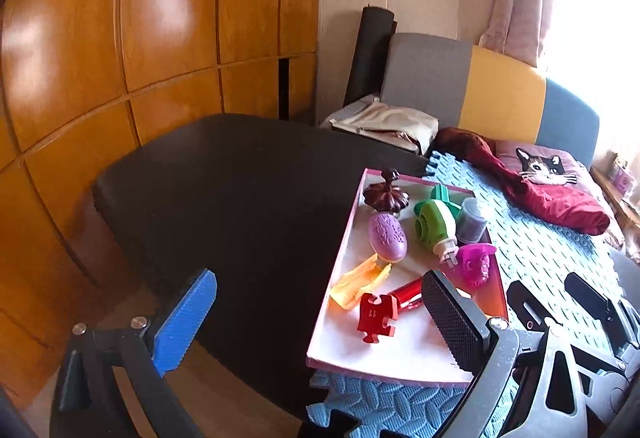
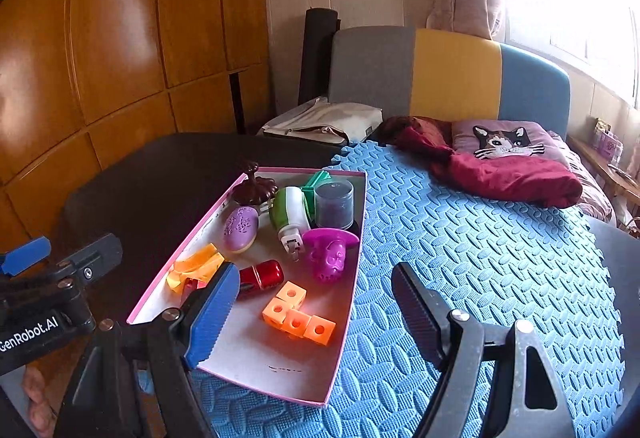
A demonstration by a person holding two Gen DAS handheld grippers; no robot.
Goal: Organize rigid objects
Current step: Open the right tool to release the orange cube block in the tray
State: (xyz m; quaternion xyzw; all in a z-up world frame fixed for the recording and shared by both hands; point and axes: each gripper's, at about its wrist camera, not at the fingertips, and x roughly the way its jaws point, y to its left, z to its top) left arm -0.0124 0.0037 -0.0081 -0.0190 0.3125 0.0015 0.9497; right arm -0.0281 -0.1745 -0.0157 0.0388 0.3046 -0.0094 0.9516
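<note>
Blue foam mat (image 2: pixel 460 238) carries a pink-rimmed tray (image 2: pixel 352 278) at its left edge. Tray holds the orange cube block (image 2: pixel 300 314), red puzzle piece (image 1: pixel 376 316) and other small items. Left gripper (image 1: pixel 320 318) and right gripper (image 2: pixel 316 318) both spread wide, empty.

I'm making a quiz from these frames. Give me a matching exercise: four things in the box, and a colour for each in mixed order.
Things:
1. puzzle piece
2. linked cubes
3. oval soap-like piece
4. jar

Colours:
A. orange
B. grey
C. red
D. purple

Pairs: 1-C, 2-A, 3-D, 4-B. All four lie inside the pink-rimmed box.
</note>
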